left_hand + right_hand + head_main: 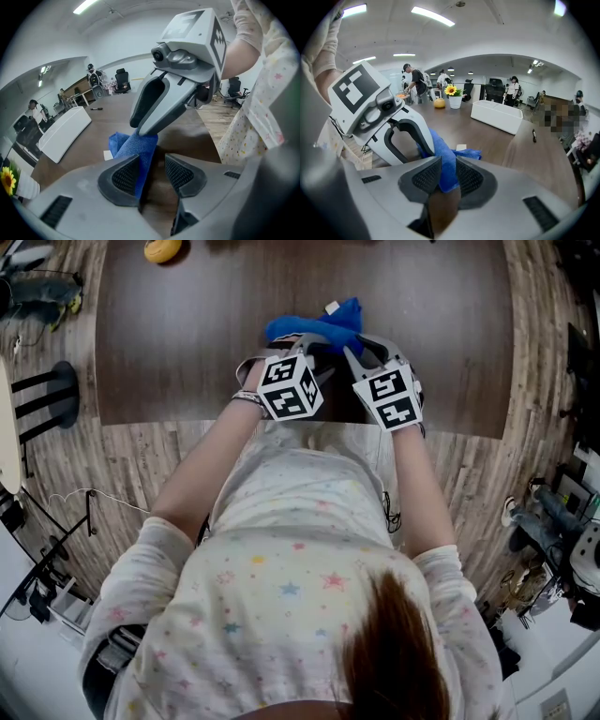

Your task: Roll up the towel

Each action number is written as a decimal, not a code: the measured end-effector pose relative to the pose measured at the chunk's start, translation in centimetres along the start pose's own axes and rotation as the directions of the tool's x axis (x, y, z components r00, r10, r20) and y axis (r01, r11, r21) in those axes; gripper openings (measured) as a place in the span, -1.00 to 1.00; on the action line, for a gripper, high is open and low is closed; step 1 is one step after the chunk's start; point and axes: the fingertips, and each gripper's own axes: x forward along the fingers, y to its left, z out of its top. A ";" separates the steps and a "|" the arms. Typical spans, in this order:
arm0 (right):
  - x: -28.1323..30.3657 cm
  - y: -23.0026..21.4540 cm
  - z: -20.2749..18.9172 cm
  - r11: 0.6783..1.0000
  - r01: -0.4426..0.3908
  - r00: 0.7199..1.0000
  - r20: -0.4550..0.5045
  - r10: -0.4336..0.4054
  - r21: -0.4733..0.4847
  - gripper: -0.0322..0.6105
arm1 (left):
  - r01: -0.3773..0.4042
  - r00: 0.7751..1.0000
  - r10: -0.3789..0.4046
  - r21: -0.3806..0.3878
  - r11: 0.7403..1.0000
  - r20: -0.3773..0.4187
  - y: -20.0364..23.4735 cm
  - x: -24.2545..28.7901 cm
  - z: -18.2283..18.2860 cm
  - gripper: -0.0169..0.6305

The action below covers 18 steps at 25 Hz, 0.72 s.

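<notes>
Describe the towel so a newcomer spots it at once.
On the dark brown table, look centrally, toward the near edge. The towel is the bunched bright blue cloth with a white tag, pinched by the right gripper, unlike the yellow object at the far edge.

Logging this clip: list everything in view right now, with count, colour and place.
towel: one, blue, bunched on the table's near middle, between both grippers
table: one, dark brown wood, in front of the person
round object: one, yellow, at the table's far edge
tray: one, white, farther along the table
sunflower: one, yellow, in a white pot at the far end
pen: one, dark, lying on the table beyond the tray
floor: wood-grain, around the table
left gripper: one, grey; jaws apart, towel against one pad only
right gripper: one, grey; jaws closed on the towel
</notes>
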 end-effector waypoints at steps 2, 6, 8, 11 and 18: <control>-0.4 0.5 0.1 1.000 -0.023 1.000 0.007 0.023 0.017 -0.61 | -0.009 1.000 0.009 -0.005 1.000 0.002 0.4 0.0 0.1 -0.45; -0.5 1.2 -0.5 0.998 -0.052 0.999 0.001 0.052 0.042 -0.62 | -0.023 1.000 0.023 -0.009 1.000 0.005 1.2 0.0 0.3 -0.45; -0.4 1.6 -0.7 0.997 -0.061 0.998 0.002 0.061 0.054 -0.63 | -0.027 1.000 0.027 -0.011 1.000 0.009 1.6 0.0 0.4 -0.45; -0.1 1.8 -1.1 0.996 -0.064 0.998 -0.016 0.065 0.063 -0.64 | -0.030 0.999 0.030 -0.010 1.000 0.014 1.9 -0.1 0.6 -0.45; 1.1 0.2 -2.1 0.997 -0.015 0.999 -0.051 0.019 0.071 -0.66 | -0.033 0.999 0.032 0.007 0.999 0.041 2.0 -0.3 1.5 -0.45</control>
